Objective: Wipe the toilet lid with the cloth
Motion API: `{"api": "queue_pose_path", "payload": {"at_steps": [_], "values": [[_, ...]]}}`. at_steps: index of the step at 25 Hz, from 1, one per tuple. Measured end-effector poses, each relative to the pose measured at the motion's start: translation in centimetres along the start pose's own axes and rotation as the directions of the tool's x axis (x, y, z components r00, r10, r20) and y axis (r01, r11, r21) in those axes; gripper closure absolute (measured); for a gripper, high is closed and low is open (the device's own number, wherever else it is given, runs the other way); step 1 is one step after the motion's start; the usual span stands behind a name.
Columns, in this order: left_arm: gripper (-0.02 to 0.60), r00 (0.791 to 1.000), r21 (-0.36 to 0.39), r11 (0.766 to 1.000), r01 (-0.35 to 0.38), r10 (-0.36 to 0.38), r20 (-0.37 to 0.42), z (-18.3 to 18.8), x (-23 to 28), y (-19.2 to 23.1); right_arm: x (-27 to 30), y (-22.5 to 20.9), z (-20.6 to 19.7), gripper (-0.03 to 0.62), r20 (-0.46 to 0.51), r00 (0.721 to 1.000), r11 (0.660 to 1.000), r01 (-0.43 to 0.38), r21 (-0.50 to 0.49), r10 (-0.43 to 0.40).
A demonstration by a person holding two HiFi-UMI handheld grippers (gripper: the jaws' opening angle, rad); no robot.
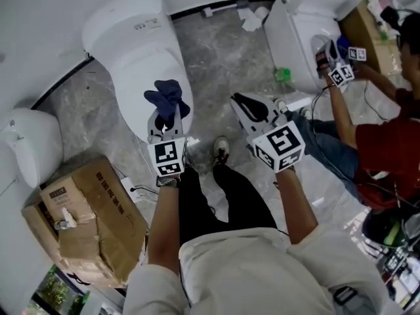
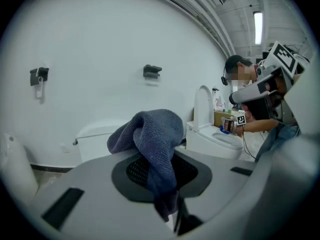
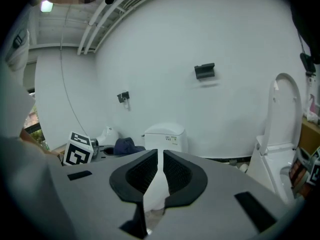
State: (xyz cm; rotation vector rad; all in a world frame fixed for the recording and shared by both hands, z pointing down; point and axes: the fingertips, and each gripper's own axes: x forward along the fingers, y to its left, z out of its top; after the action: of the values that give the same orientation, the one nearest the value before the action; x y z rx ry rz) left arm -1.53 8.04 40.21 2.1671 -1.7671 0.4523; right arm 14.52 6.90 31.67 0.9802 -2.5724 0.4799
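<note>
The cloth (image 1: 167, 96), dark blue & bunched up, is sitting pinched in the left gripper (image 1: 165, 120): its fingers (image 2: 100, 194) are pressing together on the lower fold while the rest is flopping over the top of the jaws in a loose lump. In the head view the cloth is showing over the front part of the closed white toilet lid (image 1: 141, 67); whether it's touching the lid can't be told. The toilet's tank (image 1: 128, 18) is standing behind the lid, against the curved white wall. The right gripper (image 1: 244, 104) is hanging just beside the toilet, to its right, over the grey marbled floor (image 1: 223, 51); its black pads (image 3: 137, 174) are sitting nearly together w/ only a thin slit between, nothing in it. The person's black trousers (image 1: 216, 202) & one shoe (image 1: 221, 148) are showing below btwn the two arms. Left of the toilet a battered cardboard box (image 1: 85, 222) is lying on the floor, w/ a rounded white fixture (image 1: 29, 143) above it. Further right a 2nd toilet (image 1: 295, 31) is standing w/ its lid up; another person in a red top (image 1: 387, 149) is crouching by it, holding marker-cube grippers (image 1: 341, 74) at its bowl. A small green thing (image 1: 282, 75) is lying near that toilet's base. Two dark brackets (image 2: 152, 71) are sticking out of the wall.
</note>
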Motion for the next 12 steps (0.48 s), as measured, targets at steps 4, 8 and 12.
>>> {"api": "queue_pose_path", "payload": {"at_steps": [4, 8, 12], "values": [[0.522, 0.998, -0.002, 0.999, -0.037, 0.037, 0.046, 5.3, -2.5, 2.4, -0.1, 1.3, 5.2, 0.540, 0.052, 0.998, 0.998, -0.017, -0.062, 0.020], [0.522, 0.995, 0.006, 0.999, -0.052, 0.051, 0.083, 10.3, -4.2, 4.3, 0.2, 2.0, 10.2, 0.542, 0.100, 0.994, 0.994, -0.021, -0.106, 0.032], [0.522, 0.990, 0.021, 0.996, -0.089, 0.086, 0.115, 14.2, -6.0, 6.5, 0.4, 3.2, 14.8, 0.543, 0.134, 0.990, 0.988, -0.026, -0.151, 0.047]]}}
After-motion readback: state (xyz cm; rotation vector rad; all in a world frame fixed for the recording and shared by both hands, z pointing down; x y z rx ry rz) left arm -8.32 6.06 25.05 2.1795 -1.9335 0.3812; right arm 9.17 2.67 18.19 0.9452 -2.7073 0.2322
